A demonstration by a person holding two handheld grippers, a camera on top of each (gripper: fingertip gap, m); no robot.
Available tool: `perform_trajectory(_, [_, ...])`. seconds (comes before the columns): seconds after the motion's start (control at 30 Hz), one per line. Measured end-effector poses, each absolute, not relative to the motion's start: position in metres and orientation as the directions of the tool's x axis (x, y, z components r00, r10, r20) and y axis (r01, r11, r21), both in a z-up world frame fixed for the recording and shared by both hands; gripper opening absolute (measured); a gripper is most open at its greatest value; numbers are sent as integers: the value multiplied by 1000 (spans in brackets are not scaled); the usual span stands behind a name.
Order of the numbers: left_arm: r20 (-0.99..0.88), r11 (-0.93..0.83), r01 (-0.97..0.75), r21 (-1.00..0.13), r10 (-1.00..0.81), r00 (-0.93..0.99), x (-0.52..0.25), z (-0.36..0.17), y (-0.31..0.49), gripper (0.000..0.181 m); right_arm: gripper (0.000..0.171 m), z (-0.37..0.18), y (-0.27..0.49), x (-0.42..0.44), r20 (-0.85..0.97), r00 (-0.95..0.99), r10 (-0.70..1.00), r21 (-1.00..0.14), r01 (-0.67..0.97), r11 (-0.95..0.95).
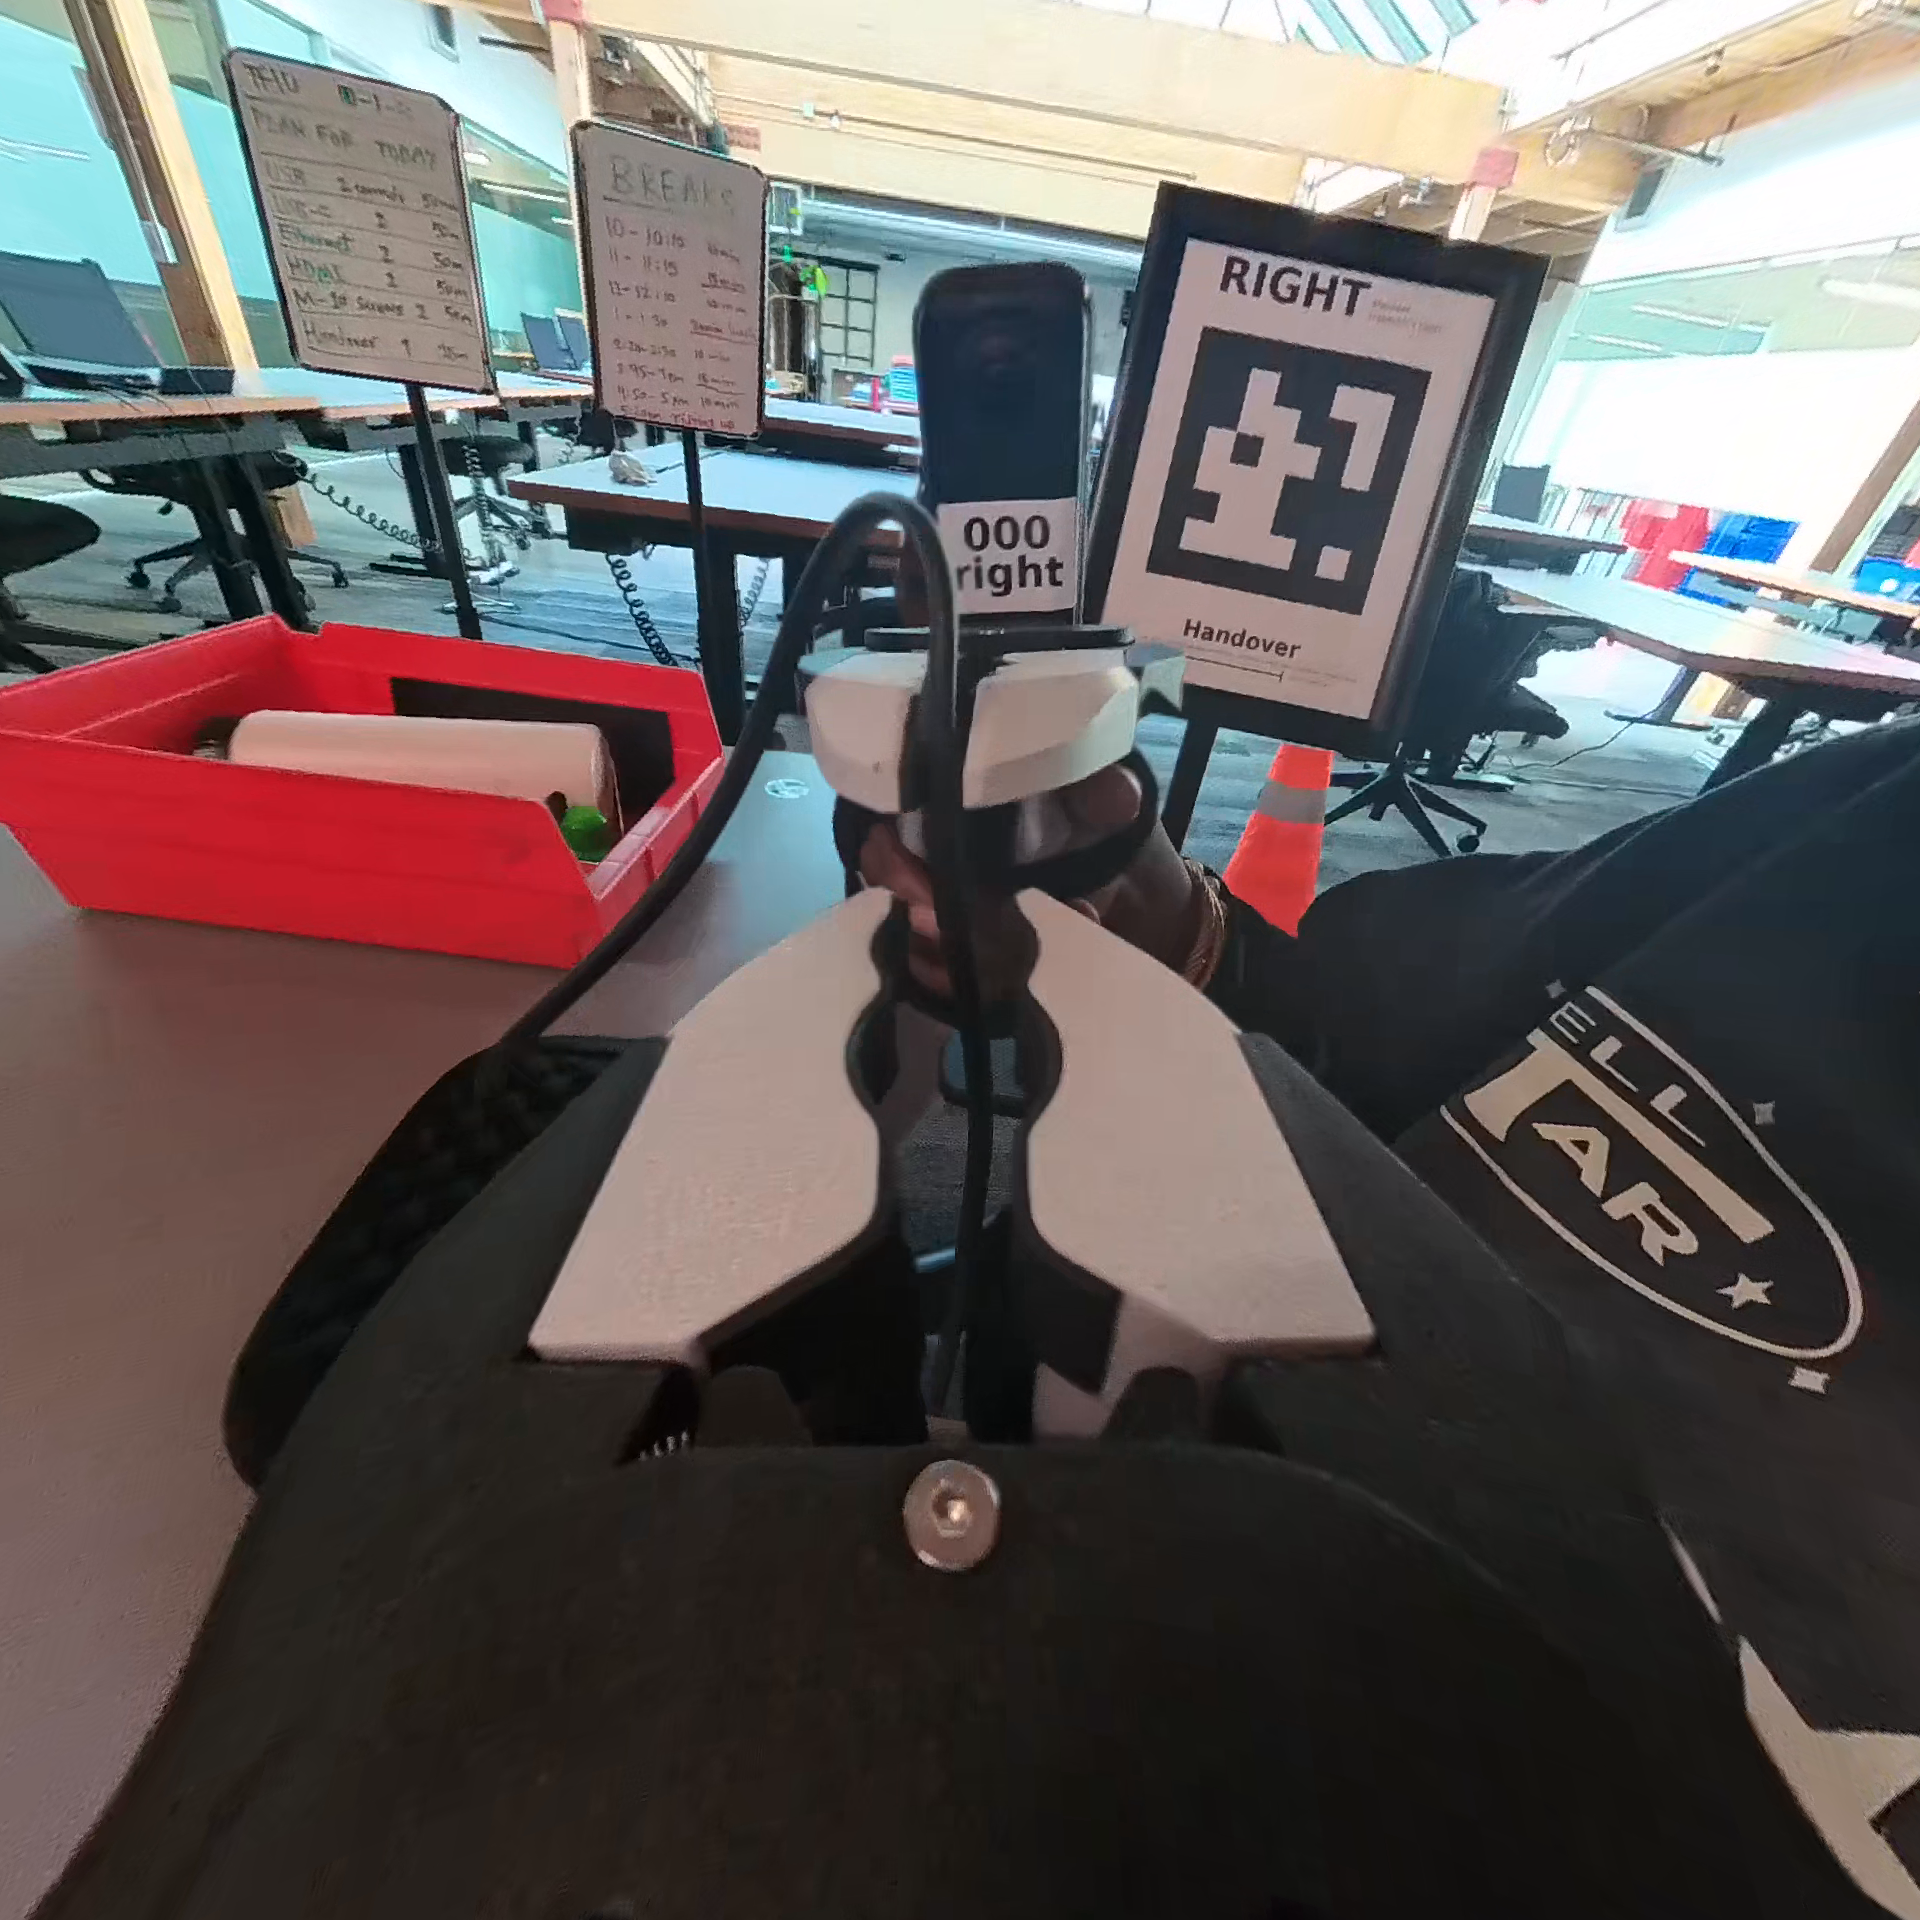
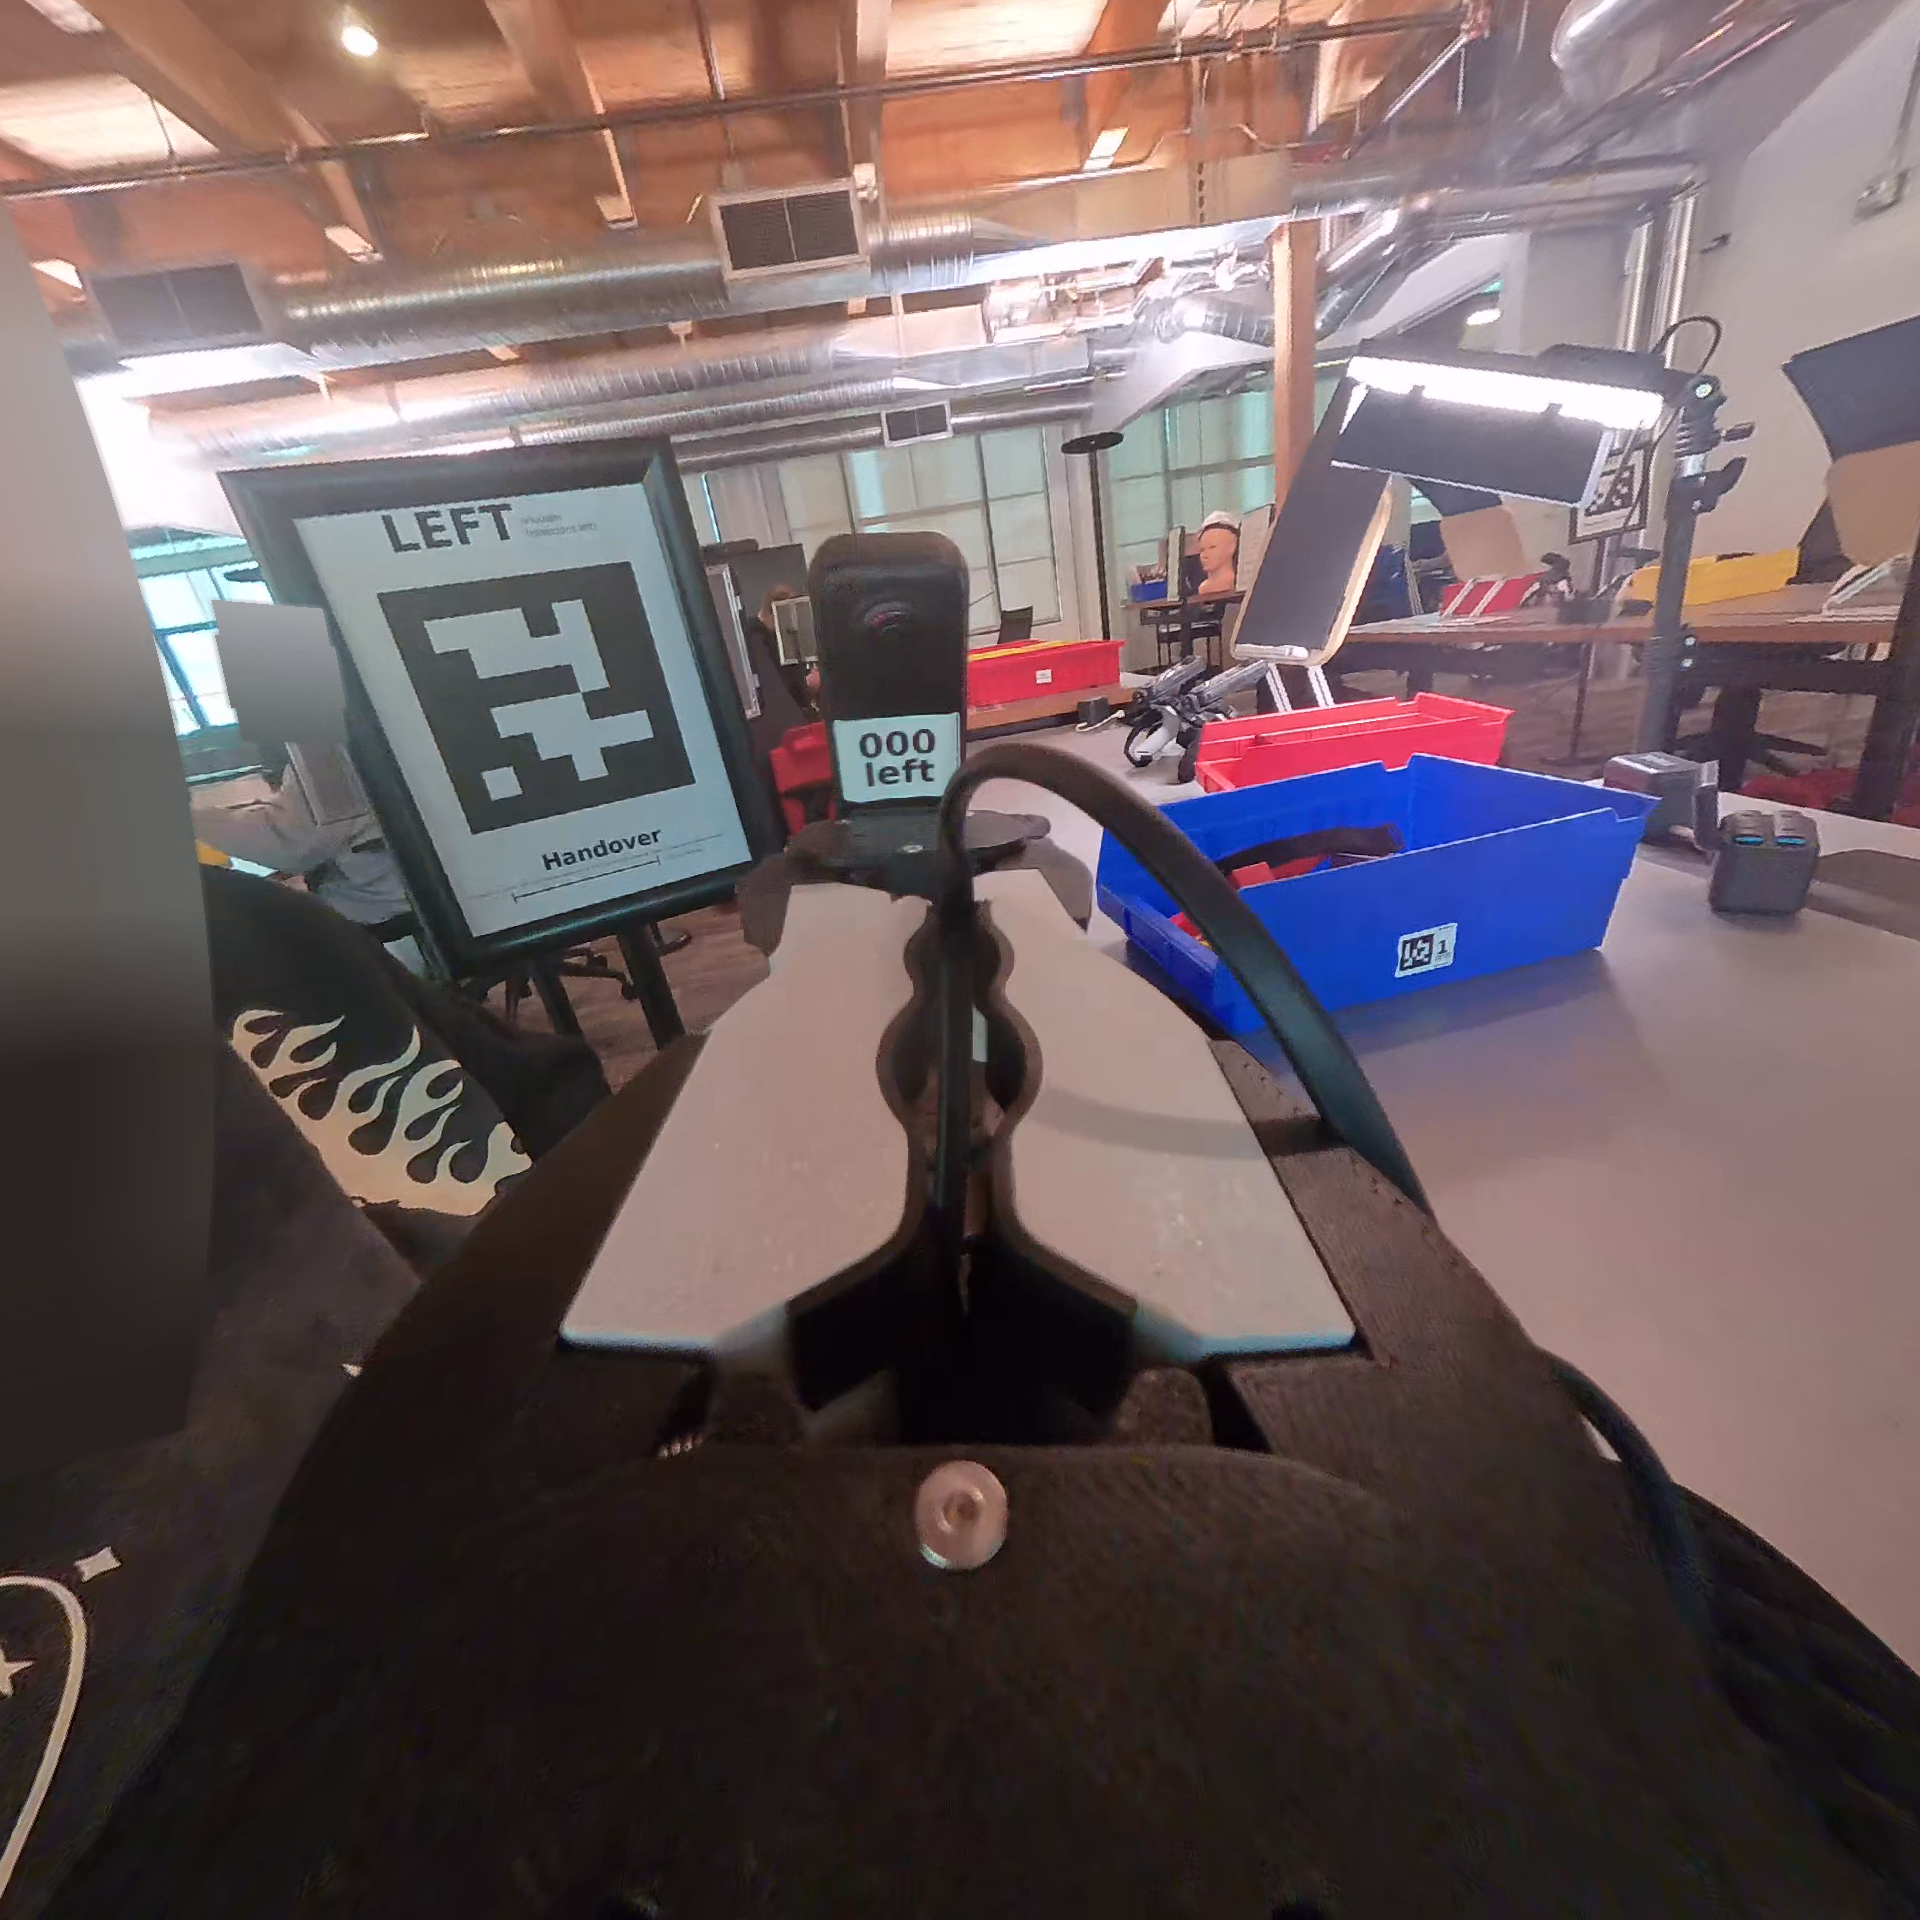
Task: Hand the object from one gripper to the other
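Observation:
A black cable (image 1: 951, 831) is the object. In the left wrist view it loops up from the table, over the right gripper (image 1: 966, 727), and hangs down through the narrow gap of my left gripper (image 1: 954, 920). The left jaws stand slightly apart around it, not clamped. In the right wrist view, my right gripper (image 2: 954, 899) is shut on the cable (image 2: 1247, 935), which arcs up and off to the right. The two grippers face each other, tips close together. A hand holds the right gripper.
A red bin (image 1: 312, 831) with a white roll stands on the table (image 1: 208, 1143) at left. A blue bin (image 2: 1455, 914) stands at right. Framed marker boards (image 1: 1299, 457) (image 2: 520, 686) stand behind. The person's black sleeve (image 1: 1558, 1039) is at right, and an orange cone (image 1: 1278, 831) stands on the floor. My left and right fingertips are right by each other.

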State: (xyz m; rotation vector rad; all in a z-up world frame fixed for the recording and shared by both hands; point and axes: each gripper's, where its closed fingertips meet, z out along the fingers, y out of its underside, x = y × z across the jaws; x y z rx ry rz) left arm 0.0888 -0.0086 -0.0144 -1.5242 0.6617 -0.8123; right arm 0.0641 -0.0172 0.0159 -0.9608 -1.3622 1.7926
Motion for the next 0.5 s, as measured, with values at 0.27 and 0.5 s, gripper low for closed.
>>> perform_trajectory(0.27, [231,-127,225,-966,-817,529,79,4,-12,6,21,13,-18,64,-172,-510,843,-972,-51,-229])
perform_trajectory(0.5, [272,-101,338,-936,-815,511,64,20,-14,8,22,-10,-34,60,-143,-562,814,-989,62,-131])
